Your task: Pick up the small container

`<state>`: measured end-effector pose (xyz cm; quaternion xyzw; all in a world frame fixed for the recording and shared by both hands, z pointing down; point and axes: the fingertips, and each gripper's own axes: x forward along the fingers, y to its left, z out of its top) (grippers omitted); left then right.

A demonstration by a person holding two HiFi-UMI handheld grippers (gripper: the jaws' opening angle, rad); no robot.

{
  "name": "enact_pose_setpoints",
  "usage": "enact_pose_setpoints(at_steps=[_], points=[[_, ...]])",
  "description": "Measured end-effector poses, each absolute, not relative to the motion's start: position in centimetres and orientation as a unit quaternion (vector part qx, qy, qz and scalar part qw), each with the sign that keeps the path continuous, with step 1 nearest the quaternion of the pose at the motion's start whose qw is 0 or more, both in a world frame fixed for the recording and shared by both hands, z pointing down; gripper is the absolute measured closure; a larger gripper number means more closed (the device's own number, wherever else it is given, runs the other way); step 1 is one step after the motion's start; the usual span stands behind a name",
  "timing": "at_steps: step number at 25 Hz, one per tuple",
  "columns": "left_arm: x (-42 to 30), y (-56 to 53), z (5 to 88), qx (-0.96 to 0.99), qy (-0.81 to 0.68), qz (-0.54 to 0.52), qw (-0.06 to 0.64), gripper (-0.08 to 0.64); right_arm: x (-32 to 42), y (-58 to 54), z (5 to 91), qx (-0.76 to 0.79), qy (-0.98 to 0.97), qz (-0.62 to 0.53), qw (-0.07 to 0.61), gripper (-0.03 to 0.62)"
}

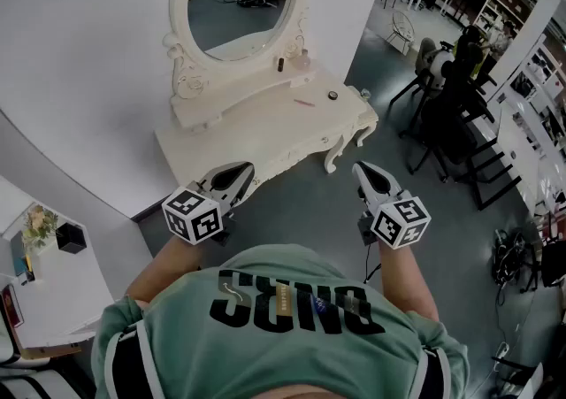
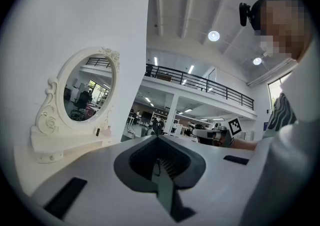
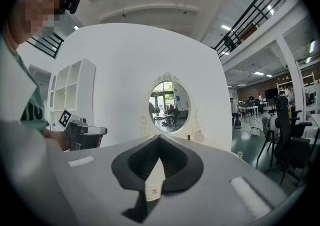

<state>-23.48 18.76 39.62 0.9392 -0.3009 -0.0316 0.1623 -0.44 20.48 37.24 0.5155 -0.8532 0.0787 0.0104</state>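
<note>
White vanity surface (image 1: 256, 127) lies well ahead; left gripper (image 1: 228, 179) and right gripper (image 1: 375, 180) fingers are pressed together, empty. Best to step closer, then spread one pair around the small container (image 1: 332, 95).

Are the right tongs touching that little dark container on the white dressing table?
Apart. The head view shows the right tongs over grey floor, short of the dressing table, with the small container sitting untouched on its top.

**Small container sitting on the dressing table**

The small container (image 1: 332, 95), a low, round, dark pot, is sitting upright on the cream dressing table's (image 1: 256, 127) top, toward its right end. It is standing apart from 1 thin stick (image 1: 303, 103) lying just left.
</note>
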Motion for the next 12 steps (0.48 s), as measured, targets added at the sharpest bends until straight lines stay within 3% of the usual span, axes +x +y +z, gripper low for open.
enact_pose_setpoints(at_steps=[12], points=[[-23.47, 18.38, 39.92, 0.94, -0.3, -0.027, 0.162, 0.555, -1.01, 19.93, 37.44, 0.505, -0.859, 0.082, 0.013, 0.584]])
